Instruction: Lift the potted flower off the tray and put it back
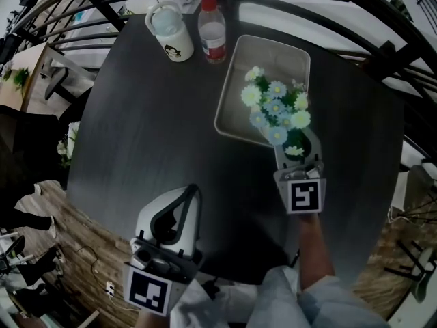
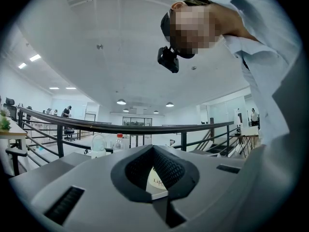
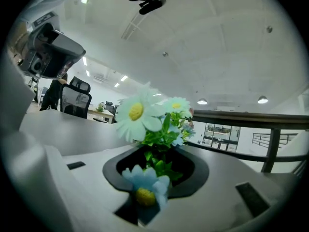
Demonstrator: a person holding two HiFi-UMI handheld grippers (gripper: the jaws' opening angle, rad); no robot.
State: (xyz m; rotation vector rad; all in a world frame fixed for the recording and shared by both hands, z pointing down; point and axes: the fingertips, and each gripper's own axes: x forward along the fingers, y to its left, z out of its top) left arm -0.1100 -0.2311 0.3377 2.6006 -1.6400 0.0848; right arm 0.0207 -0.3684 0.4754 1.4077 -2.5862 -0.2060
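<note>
The potted flower (image 1: pixel 275 106), a bunch of white and pale blue daisies, stands in the near right corner of the light tray (image 1: pixel 229 94) on the round dark table. My right gripper (image 1: pixel 295 142) reaches in from the near side with its jaws around the plant's base; the blooms hide the pot. In the right gripper view the stems and daisies (image 3: pixel 137 112) rise between the jaws of the right gripper (image 3: pixel 159 151) with dark gaps on both sides. My left gripper (image 1: pixel 193 190) hovers over the table's near edge, shut and empty; the left gripper (image 2: pixel 153 148) shows its tips meeting.
A white mug (image 1: pixel 171 31) and a clear bottle with a red cap (image 1: pixel 212 31) stand at the table's far side, left of the tray. A dark railing (image 1: pixel 382 53) curves behind the table. Bare tabletop (image 1: pixel 150 128) lies left of the tray.
</note>
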